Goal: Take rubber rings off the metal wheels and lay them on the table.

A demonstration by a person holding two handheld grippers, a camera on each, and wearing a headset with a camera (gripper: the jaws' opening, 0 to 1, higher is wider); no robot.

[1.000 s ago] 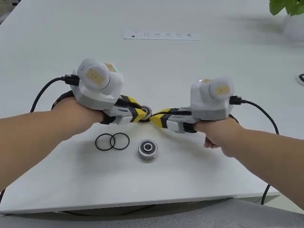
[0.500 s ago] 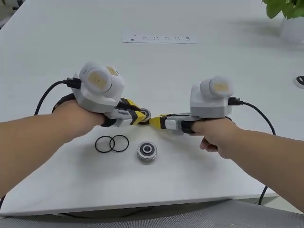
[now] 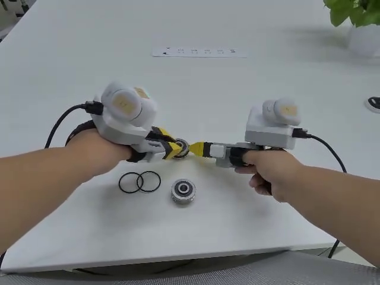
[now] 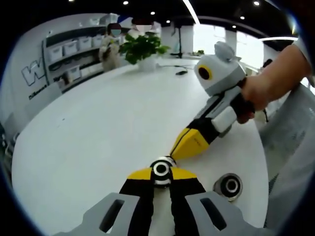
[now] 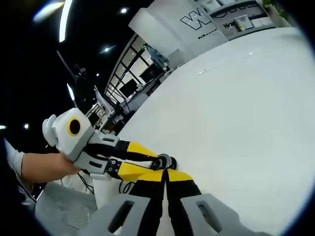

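My left gripper [image 3: 173, 149] is shut on a small metal wheel [image 3: 181, 146] and holds it above the white table [image 3: 237, 83]. In the left gripper view the wheel [image 4: 161, 169] sits between the yellow tips [image 4: 161, 176]. My right gripper [image 3: 196, 148] has its jaws shut, with its tips against the wheel's right rim. In the right gripper view its tips [image 5: 166, 173] meet the wheel [image 5: 163, 161]; I cannot tell whether a ring is pinched. Two black rubber rings [image 3: 140, 181] lie overlapping on the table. A second wheel [image 3: 183, 190] stands beside them.
A white power strip [image 3: 192, 52] lies far back on the table. A potted plant [image 3: 350, 12] stands at the far right corner. A black cable [image 3: 374, 102] sits at the right edge. The table's front edge [image 3: 178, 256] is close to me.
The right hand and its gripper have drawn slightly to the right and levelled out, tips still at the wheel. The left gripper keeps its hold on the wheel.
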